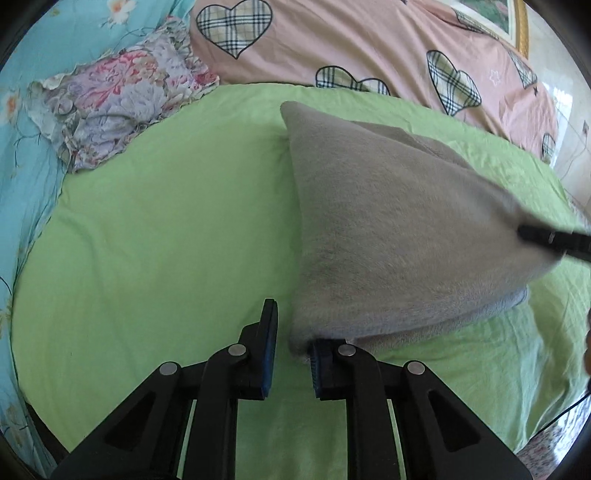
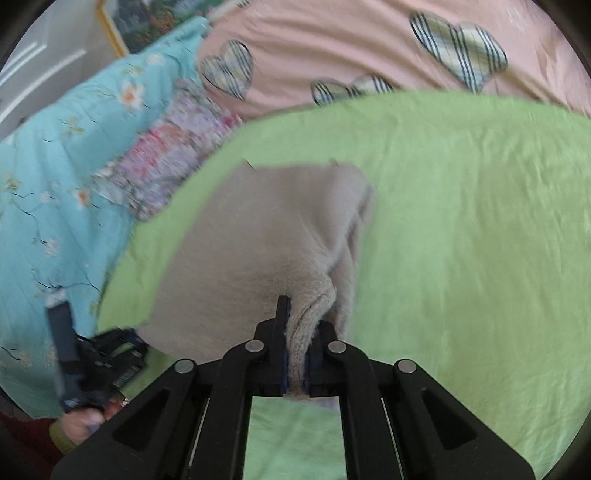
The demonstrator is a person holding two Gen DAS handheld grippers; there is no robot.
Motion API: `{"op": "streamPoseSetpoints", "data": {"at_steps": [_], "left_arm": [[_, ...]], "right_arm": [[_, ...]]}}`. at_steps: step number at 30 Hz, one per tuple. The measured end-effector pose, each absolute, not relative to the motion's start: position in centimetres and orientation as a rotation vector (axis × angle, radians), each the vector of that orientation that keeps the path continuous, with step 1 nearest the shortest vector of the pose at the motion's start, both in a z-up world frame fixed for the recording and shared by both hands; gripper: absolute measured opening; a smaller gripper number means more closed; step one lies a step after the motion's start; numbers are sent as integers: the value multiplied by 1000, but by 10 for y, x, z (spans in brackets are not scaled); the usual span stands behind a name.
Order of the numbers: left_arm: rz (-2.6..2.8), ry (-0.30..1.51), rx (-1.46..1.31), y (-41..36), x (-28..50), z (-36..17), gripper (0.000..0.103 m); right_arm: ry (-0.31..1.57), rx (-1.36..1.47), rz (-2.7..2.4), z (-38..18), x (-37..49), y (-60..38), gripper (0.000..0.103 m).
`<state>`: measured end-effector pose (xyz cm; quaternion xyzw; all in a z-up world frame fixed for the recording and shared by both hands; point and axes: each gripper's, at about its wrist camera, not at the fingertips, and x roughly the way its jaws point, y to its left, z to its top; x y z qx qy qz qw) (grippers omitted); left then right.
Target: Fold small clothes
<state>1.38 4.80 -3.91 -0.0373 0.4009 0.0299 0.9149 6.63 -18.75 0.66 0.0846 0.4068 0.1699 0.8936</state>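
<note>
On the green sheet (image 1: 147, 221) of the bed, toward its right half in the left wrist view, lies the grey garment (image 1: 388, 229), one end lifted. Left tool (image 1: 291, 354): jaws apart with a clear gap, nothing between them; its right finger touches or slips under the garment's near corner, and which of the two cannot be told. Right tool (image 2: 295, 354): jaws closed on a bunched ribbed edge of the grey garment (image 2: 258, 251); the fold covers the pads, and cloth hangs below them. In the left wrist view only a dark tip of the right tool (image 1: 554, 240) shows at the frame's right edge, blurred. The right wrist view is motion-smeared; the left tool (image 2: 92, 369) appears at lower left, its jaws indistinct. Past the sheet's far edge: pink heart-print quilt (image 1: 369, 40), floral cloth (image 1: 122, 103), blue flowered bedding (image 1: 29, 184). A gold picture frame (image 1: 521, 26) is cut off at top right.
</note>
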Motion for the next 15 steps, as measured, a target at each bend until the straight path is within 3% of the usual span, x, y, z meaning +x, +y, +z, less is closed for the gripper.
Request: {"op": "streamPoseSetpoints", "data": {"at_steps": [5, 11, 15], "left_arm": [[42, 883, -180, 62, 22, -52, 15], [-3, 912, -248, 73, 24, -53, 18], [-82, 926, -240, 78, 15, -44, 20]], "right_arm": [[900, 232, 320, -31, 71, -195, 6], [894, 251, 335, -35, 68, -198, 5], [909, 298, 360, -30, 60, -203, 14]]}}
